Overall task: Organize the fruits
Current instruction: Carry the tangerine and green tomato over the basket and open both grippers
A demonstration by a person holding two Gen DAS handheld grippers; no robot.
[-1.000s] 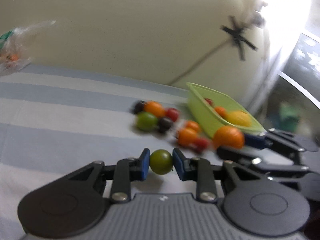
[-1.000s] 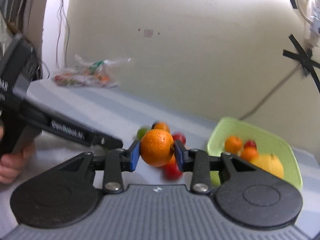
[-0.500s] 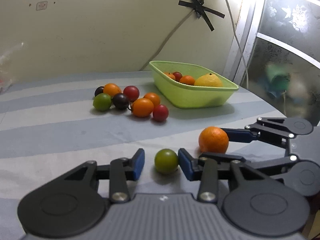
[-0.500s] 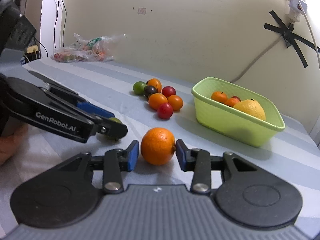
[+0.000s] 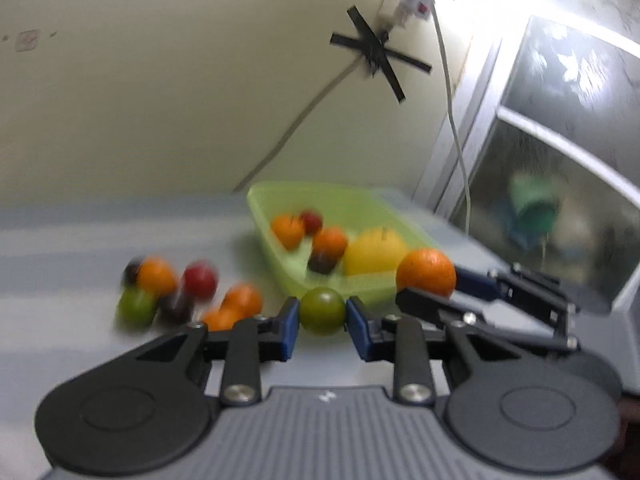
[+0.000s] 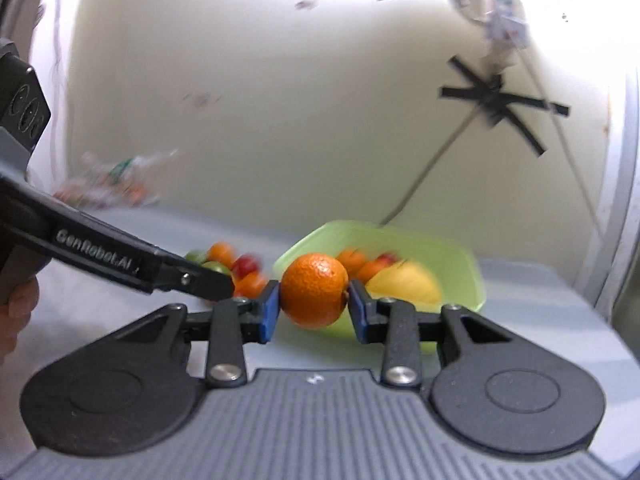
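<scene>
Fruits are split three ways rn: a few already in the green basket toward the far right of the desk, a loose cluster on the desk just left of the basket, and two being carried. Left hand-held gripper is clamped on a small green fruit; right hand-held gripper has the orange between its blue pads, jaws closing on it and touching both sides. Both sit close together in front of the basket's near wall, right one just beside the left w/ its fingers nearly crossing, so a bump between them looks like the main risk; that could knock either fruit loose. Orange is round and wide for those narrow pads, held near its middle, so a quick swing might let it roll out and off the near edge. Green fruit is small and smooth, prob slips if squeezed off-centre. Basket is light plastic, a low approach could shove it toward the right edge. Dropping from too high may bounce fruit out, esp. off the big yellow fruit inside.
</scene>
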